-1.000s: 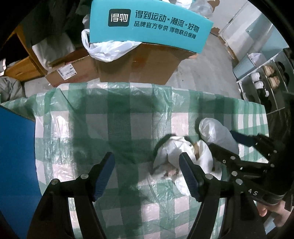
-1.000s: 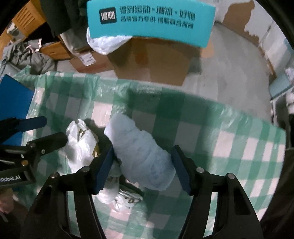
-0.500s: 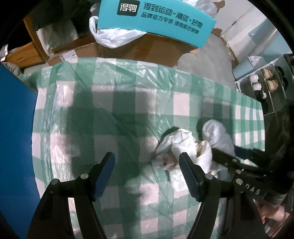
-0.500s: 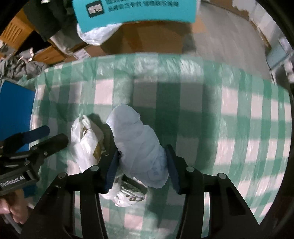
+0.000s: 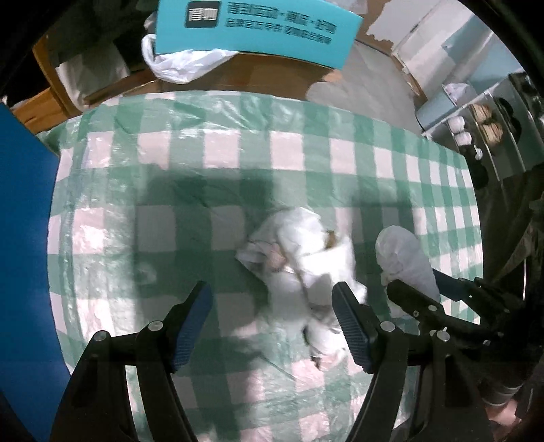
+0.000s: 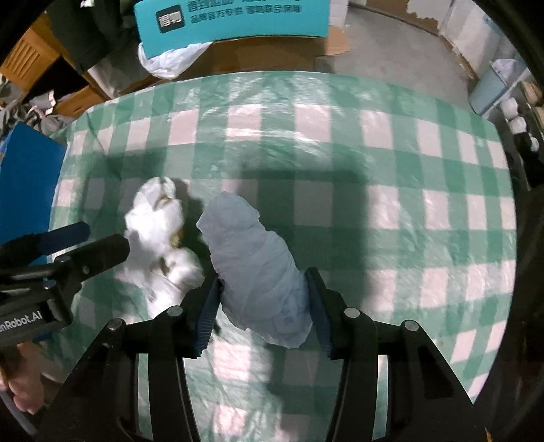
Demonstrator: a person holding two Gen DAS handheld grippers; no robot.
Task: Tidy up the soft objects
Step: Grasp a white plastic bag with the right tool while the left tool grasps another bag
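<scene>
A pale rolled soft bundle (image 6: 255, 261) is clamped between the fingers of my right gripper (image 6: 263, 306), held above the checked tablecloth; it also shows in the left wrist view (image 5: 404, 258). A crumpled white bag with soft things inside (image 5: 306, 268) lies on the cloth just left of it, also seen in the right wrist view (image 6: 159, 238). My left gripper (image 5: 272, 323) is open and empty, hovering over the near end of that white bag.
The table has a green and white checked plastic cloth (image 5: 238, 159). A blue panel (image 5: 20, 238) stands at the left edge. Beyond the far edge is a cardboard box with a teal flap (image 5: 258, 27). Shelves (image 5: 489, 125) stand at the right.
My right gripper has closed on the pale bundle and lifted it away from the white bag. My left gripper has risen and shifted slightly, staying open.
</scene>
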